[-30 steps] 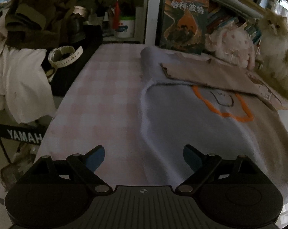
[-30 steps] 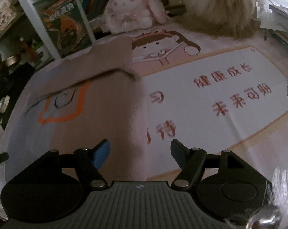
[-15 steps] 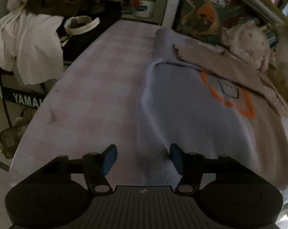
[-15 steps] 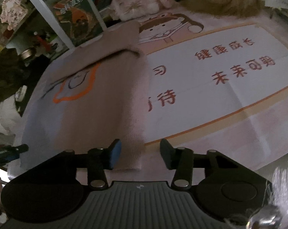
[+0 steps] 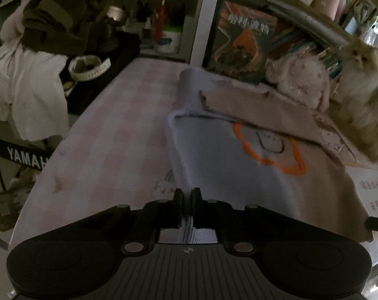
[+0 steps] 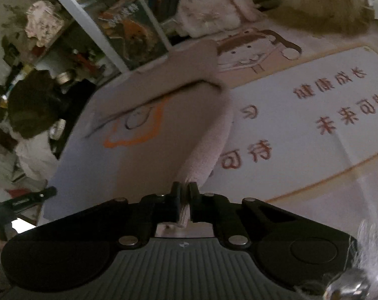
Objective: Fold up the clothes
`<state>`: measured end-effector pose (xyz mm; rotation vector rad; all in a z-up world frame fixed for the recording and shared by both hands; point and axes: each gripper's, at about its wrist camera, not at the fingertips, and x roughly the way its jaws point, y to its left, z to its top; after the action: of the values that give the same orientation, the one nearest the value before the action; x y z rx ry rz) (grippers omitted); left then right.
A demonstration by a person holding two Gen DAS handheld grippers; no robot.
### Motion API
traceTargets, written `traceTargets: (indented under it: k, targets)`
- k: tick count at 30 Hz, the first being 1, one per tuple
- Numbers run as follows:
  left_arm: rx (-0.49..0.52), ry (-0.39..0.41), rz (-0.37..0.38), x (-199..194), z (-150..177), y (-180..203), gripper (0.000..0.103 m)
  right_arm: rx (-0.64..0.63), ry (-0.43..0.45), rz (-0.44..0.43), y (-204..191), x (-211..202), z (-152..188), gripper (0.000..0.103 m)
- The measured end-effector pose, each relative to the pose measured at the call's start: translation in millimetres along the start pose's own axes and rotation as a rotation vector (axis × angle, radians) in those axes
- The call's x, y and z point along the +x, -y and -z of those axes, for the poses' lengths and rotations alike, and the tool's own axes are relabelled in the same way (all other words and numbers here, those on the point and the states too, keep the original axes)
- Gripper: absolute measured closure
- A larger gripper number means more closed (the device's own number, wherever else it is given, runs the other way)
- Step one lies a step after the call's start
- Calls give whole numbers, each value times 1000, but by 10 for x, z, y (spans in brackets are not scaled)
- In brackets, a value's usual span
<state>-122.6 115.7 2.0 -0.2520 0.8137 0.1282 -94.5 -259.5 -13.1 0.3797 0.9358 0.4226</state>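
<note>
We read "YAMAH" [image 5: 27,159] at frame left; our left gripper [image 5: 186,206] and right gripper [image 6: 184,200] each pinched the sweater's [image 5: 239,165] near hem, its length running toward the frame top

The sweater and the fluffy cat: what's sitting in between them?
A pink plush bunny sits between the sweater and the cat, by the sweater's far edge, in the left wrist view.

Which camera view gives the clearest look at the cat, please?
The left wrist view: the cat sits at the far right with face and body visible. The right wrist view shows only its fur at the top edge, head cut off.
</note>
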Motion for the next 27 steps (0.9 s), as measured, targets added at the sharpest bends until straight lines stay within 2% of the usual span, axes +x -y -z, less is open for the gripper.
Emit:
traceTargets:
  k: [2,7,8,10,12,16,19,23,25,27]
  targets:
    - [-29,-34,-5,58,13,-71,94,17,-24,18,27,56,-4,96]
    - [-90,-75,40,85,93,-230,79,81,-45,43,126,120,35,90]
    - [-100,-87,47,97,108,-253,77,96,-46,47,151,130,41,88]
    - [-128,-114,58,125,141,-299,75,128,-43,55,200,148,49,73]
    - [-155,-110,74,120,159,-328,71,165,-35,48,243,164,41,67]
    - [-201,-107,106,128,154,-376,68,238,-20,2,292,233,-11,59]
    - [-221,-110,125,150,136,-394,68,293,-51,-68,295,334,-58,57]
    - [-221,-114,136,159,126,-402,68,341,-155,-188,290,431,-19,56]
    - [-228,-117,142,154,128,-418,68,306,-166,-187,252,400,6,59]
    - [-240,-124,149,152,119,-439,68,317,-133,-149,286,339,7,64]
